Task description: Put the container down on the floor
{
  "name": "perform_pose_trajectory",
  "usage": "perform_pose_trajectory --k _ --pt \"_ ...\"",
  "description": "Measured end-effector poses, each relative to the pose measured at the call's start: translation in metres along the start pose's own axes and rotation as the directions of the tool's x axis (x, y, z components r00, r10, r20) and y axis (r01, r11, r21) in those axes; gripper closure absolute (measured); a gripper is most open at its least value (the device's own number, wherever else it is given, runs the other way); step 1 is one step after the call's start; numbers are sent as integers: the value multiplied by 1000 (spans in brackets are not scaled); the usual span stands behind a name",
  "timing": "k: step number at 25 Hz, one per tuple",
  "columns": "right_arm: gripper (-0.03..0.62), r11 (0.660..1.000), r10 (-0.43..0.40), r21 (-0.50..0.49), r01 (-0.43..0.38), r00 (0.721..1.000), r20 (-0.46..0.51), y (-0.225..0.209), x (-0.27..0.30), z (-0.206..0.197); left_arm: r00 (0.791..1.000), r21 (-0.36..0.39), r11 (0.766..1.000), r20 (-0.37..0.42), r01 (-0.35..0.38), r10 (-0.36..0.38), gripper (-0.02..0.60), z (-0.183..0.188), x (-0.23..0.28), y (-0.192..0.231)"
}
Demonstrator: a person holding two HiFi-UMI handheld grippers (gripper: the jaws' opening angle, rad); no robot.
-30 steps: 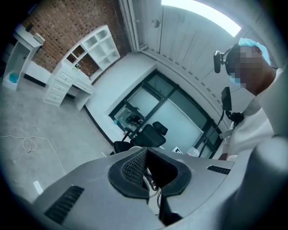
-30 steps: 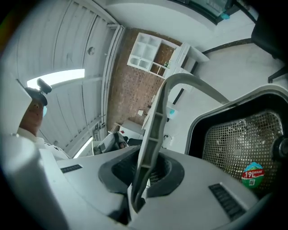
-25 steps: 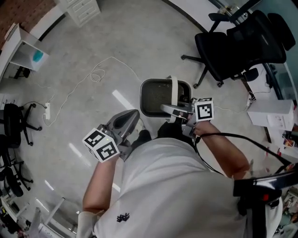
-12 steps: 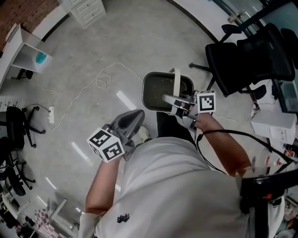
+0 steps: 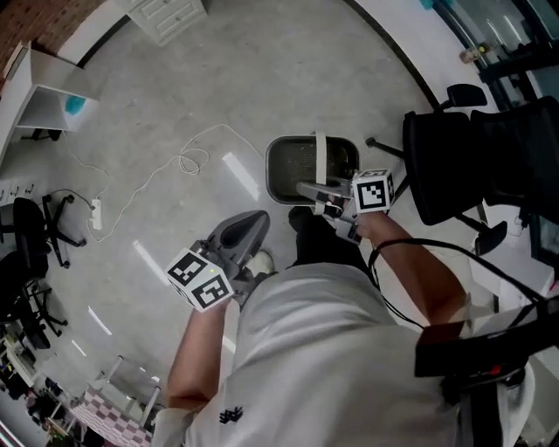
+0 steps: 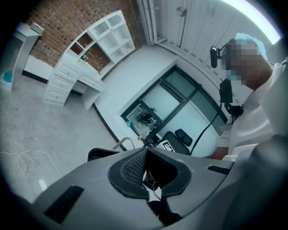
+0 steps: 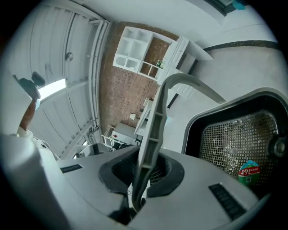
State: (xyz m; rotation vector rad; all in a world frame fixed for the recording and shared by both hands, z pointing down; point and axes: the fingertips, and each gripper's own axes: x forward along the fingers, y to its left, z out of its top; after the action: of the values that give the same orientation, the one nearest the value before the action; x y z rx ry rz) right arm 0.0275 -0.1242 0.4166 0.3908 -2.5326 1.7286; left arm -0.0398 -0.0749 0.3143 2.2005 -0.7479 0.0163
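Note:
The container (image 5: pixel 301 170) is a dark grey mesh basket with a pale grey hoop handle (image 5: pixel 320 155). It hangs in front of the person, above the floor. My right gripper (image 5: pixel 320 194) is shut on that handle. In the right gripper view the handle (image 7: pixel 155 126) runs up from between the jaws of the right gripper (image 7: pixel 140 179), with the basket (image 7: pixel 234 134) to the right. My left gripper (image 5: pixel 251 227) is lower left of the basket, shut, with nothing between its pads. The left gripper (image 6: pixel 146 152) sees the basket's rim (image 6: pixel 101 152) just beyond its tips.
A black office chair (image 5: pixel 476 157) stands close on the right of the basket. A white cable (image 5: pixel 166 170) and a power strip (image 5: pixel 96 214) lie on the grey floor to the left. White drawers (image 5: pixel 166 13) and a white shelf (image 5: pixel 44 87) stand further off.
The person has moved across the room with both grippers. The basket still hangs from the right gripper. The black chair has slid toward the right edge of the head view.

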Motion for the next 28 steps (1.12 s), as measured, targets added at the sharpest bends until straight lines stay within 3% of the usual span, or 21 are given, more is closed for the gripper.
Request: perform_pose_trajectory --k 4,12,17,24,28 --pt "571 1000 22 3 -22 1000 -16 -63 4 33 1000 -38 999 4 -16 16 572 11 47 27" --pt "571 999 -22 23 22 999 -28 -187 15 97 998 -93 994 -21 -65 63 572 25 129 71" --pt "571 999 -21 30 23 998 -61 -259 40 100 999 -145 989 -41 -38 33 572 4 157 102" --pt "571 997 2 79 4 997 -74 -357 79 112 1000 -202 979 -12 6 -8 572 0 188 164" --pt "571 994 4 109 3 998 -63 -408 94 102 1000 -238 971 -17 19 -24 572 -25 196 190"
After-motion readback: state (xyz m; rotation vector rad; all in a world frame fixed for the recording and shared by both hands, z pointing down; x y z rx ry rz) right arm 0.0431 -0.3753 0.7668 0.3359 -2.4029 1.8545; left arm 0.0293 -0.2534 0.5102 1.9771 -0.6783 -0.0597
